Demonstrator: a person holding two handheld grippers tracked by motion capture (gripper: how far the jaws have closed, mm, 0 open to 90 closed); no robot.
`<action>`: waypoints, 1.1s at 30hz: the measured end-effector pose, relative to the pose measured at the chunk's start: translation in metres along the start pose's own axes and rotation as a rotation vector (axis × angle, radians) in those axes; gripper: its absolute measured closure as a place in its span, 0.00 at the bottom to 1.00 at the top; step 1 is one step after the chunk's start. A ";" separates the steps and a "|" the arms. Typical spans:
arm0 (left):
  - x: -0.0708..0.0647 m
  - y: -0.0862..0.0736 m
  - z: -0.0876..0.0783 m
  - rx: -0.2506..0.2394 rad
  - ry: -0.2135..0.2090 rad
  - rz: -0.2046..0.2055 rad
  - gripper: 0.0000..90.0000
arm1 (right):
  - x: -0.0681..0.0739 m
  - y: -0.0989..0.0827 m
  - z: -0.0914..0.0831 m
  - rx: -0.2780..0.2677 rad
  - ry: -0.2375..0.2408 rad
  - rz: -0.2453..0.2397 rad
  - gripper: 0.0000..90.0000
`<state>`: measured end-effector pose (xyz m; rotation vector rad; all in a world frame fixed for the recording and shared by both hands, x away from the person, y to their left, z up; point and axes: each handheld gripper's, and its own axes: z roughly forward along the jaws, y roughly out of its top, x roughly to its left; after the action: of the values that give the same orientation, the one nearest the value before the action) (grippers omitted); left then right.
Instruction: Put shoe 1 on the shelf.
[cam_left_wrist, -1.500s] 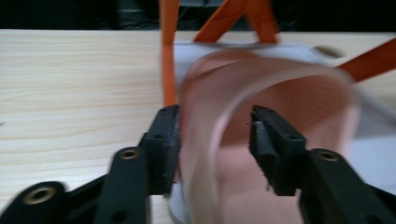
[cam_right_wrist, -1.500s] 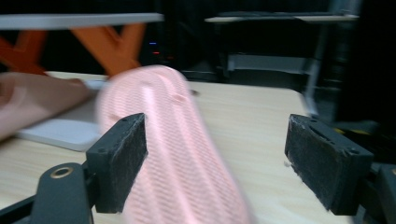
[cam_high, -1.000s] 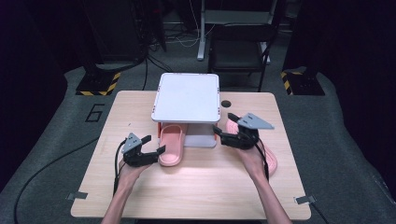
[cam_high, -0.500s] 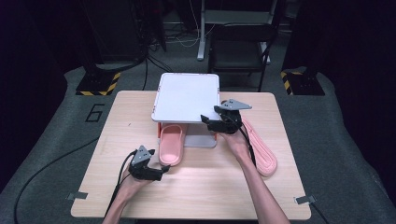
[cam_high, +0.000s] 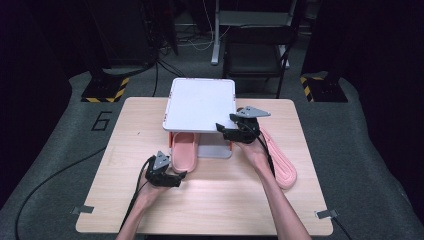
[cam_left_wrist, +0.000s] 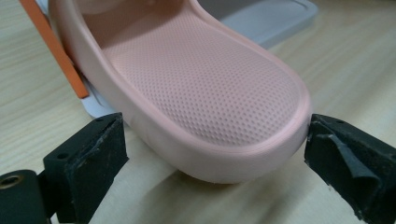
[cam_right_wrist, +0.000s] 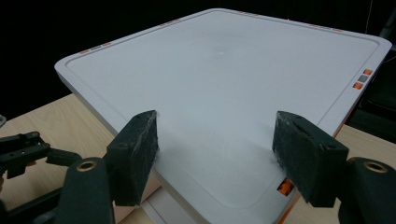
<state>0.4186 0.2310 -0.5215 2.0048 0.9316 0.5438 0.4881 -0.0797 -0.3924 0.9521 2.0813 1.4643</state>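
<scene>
A pink slipper lies on the lower tier of a white two-tier rack, heel toward me. My left gripper sits at that heel. In the left gripper view the heel lies between the jaws of the left gripper, which have just been opening; the pads stand open beside it. My right gripper hovers at the front right corner of the rack's top. There the right gripper is open over the white top after narrowing a little, with nothing gripped.
A second pink slipper lies on the wooden table to the right of the rack, beside my right forearm. Orange posts hold up the rack's top. Dark floor with cables surrounds the table.
My left gripper drew back toward me from the slipper's left side to its heel. My right gripper went from beside the right slipper up to the rack's front corner, then kept still.
</scene>
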 end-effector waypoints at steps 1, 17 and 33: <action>0.001 0.001 0.002 0.001 0.006 -0.004 0.08 | 0.000 0.000 0.000 0.002 0.000 0.001 0.34; 0.023 0.019 0.033 -0.001 0.101 -0.091 0.11 | 0.000 0.000 0.000 0.004 0.001 -0.001 0.34; 0.023 0.018 -0.007 -0.171 0.024 -0.147 0.10 | 0.000 0.000 0.000 -0.004 0.016 -0.007 0.28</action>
<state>0.4358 0.2452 -0.5014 1.7659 1.0038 0.5475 0.4883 -0.0792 -0.3922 0.9339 2.0898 1.4765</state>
